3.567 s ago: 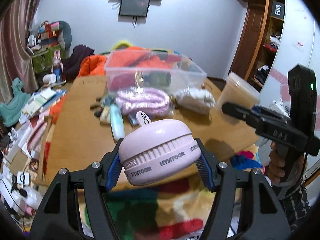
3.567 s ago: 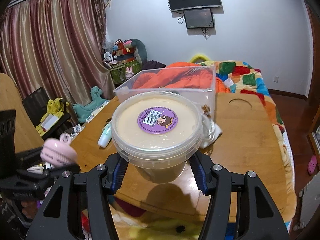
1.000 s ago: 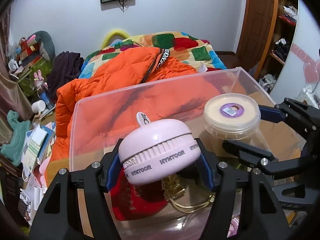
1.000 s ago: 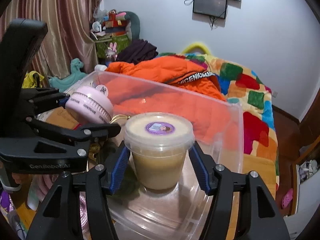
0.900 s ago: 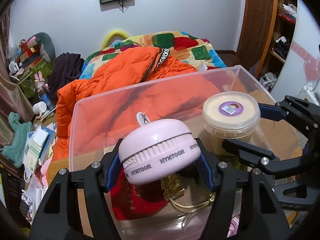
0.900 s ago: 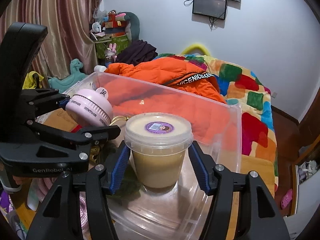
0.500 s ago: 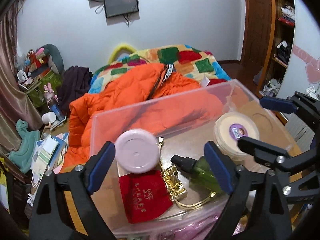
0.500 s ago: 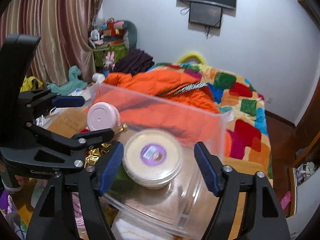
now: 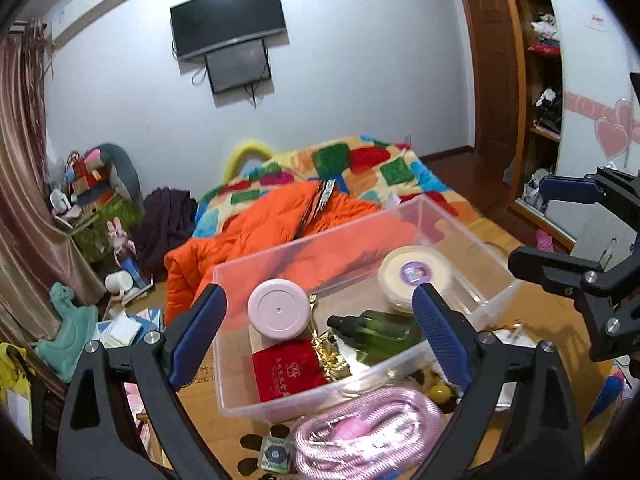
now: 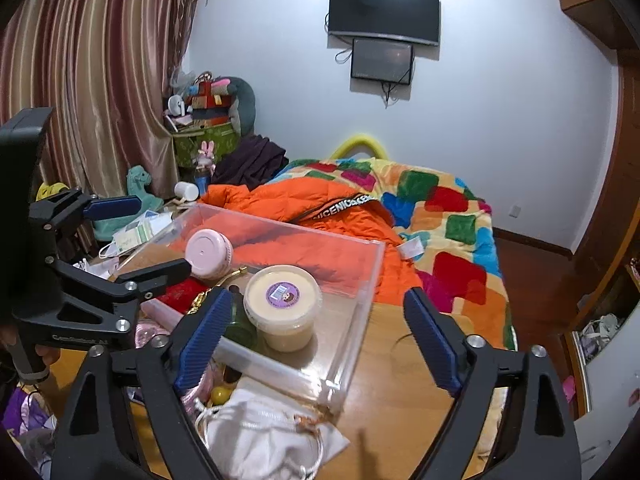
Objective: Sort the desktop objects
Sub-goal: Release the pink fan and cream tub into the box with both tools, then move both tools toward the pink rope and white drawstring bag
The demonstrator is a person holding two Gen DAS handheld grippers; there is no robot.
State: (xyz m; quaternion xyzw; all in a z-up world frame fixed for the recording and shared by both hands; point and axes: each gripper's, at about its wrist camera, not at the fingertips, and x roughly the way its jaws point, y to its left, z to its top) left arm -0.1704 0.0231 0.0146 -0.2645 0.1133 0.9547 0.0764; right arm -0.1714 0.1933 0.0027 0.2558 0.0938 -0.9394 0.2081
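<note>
A clear plastic bin (image 9: 424, 208) (image 10: 360, 280) stands on the wooden table. In it lie a round pink fan (image 9: 279, 313) (image 10: 208, 253), a cream tub with a purple label (image 9: 414, 276) (image 10: 283, 305), a green bottle (image 9: 376, 328) and a red pouch (image 9: 288, 372). My left gripper (image 9: 318, 340) is open and empty above the bin's near side. My right gripper (image 10: 316, 338) is open and empty, just behind the tub. Each gripper also shows in the other's view: the left one (image 10: 138, 236), the right one (image 9: 556, 226).
A pink coiled hose (image 9: 372, 428) and a small yellow ball (image 9: 439, 393) lie in front of the bin. A white drawstring bag (image 10: 272, 436) lies on the table (image 10: 396, 392) near the right gripper. An orange jacket (image 10: 320, 208) and a patchwork bed (image 10: 440, 208) lie behind the table.
Both grippers opened and let go: the pink fan and the cream tub now rest in the bin. Both grippers have drawn back and up from the bin.
</note>
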